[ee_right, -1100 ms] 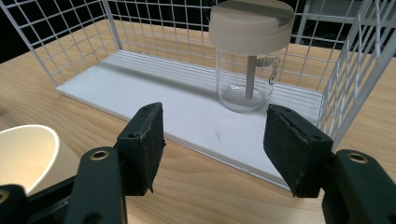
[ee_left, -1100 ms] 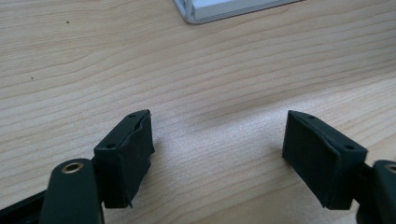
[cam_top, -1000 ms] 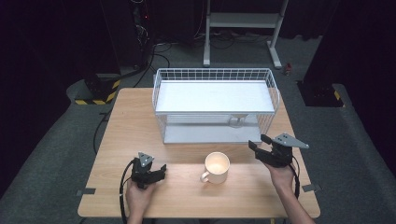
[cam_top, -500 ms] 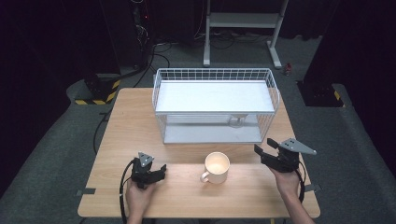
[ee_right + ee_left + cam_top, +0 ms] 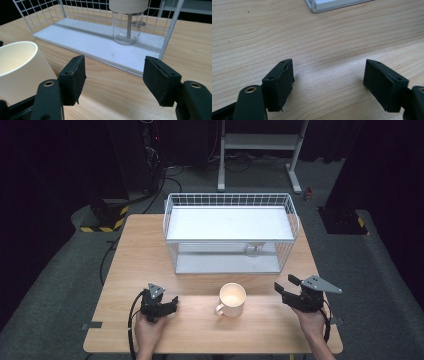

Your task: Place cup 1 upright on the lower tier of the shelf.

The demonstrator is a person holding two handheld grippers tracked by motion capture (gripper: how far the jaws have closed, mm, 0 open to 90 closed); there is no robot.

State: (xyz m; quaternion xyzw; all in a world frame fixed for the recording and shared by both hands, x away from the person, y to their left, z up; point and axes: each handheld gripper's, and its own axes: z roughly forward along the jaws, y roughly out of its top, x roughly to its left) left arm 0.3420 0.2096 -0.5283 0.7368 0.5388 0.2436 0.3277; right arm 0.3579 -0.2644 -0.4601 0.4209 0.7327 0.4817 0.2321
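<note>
We work at a wooden table (image 5: pixel 145 255), and the biggest thing on it is a white wire rack (image 5: pixel 230 232) at the far side, with a solid shelf on top and a white tray floor below. On that lower floor, towards the rack's right end, stands a clear glass (image 5: pixel 127 28), upside down; we see nothing inside it. In front of the rack, near the table's front edge and about midway between our hands, sits a cream mug (image 5: pixel 232 299) with its handle towards us; it looks empty.

Our right gripper (image 5: pixel 286 289) hovers just right of the mug and apart from it. Its jaws have just been opening and now stand moderately apart, with nothing between them; in the right gripper view the mug lies off to the left of the left pad. Our left gripper (image 5: pixel 172 302) rests low over bare wood well left of the mug, its jaws also apart and empty.

We judge this to be the approach to the mug. Next the right gripper should swing towards the mug, straddle its wall or handle, and close.
</note>
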